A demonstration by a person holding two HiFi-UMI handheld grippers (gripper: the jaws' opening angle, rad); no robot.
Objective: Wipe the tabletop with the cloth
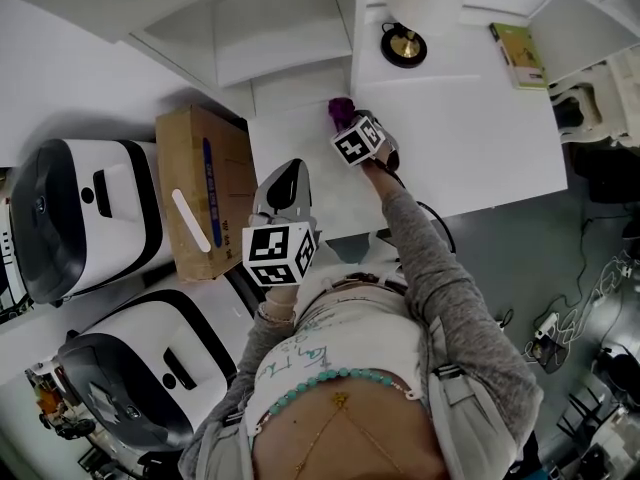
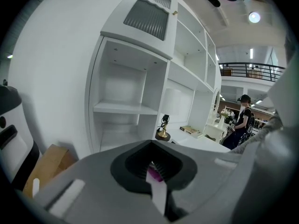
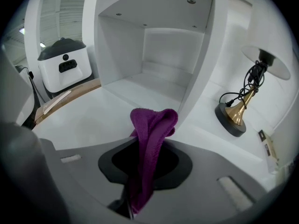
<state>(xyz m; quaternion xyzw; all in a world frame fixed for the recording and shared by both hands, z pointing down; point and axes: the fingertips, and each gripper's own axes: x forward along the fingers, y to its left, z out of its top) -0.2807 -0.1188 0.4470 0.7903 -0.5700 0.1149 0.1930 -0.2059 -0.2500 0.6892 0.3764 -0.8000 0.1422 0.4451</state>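
1. Two grippers show: your right gripper is clamped on the purple cloth (bunched, standing up between the jaws), near the brass lamp on the white tabletop.
2. Your left gripper is closed and empty, farther from the lamp.

**Cloth**: purple terry fabric, folded into a narrow bunch. It is clamped between the closed jaws of the right gripper, with its looped end projecting forward.

**Tabletop**: white and smooth. The cloth is held near its left edge; contact cannot be judged.
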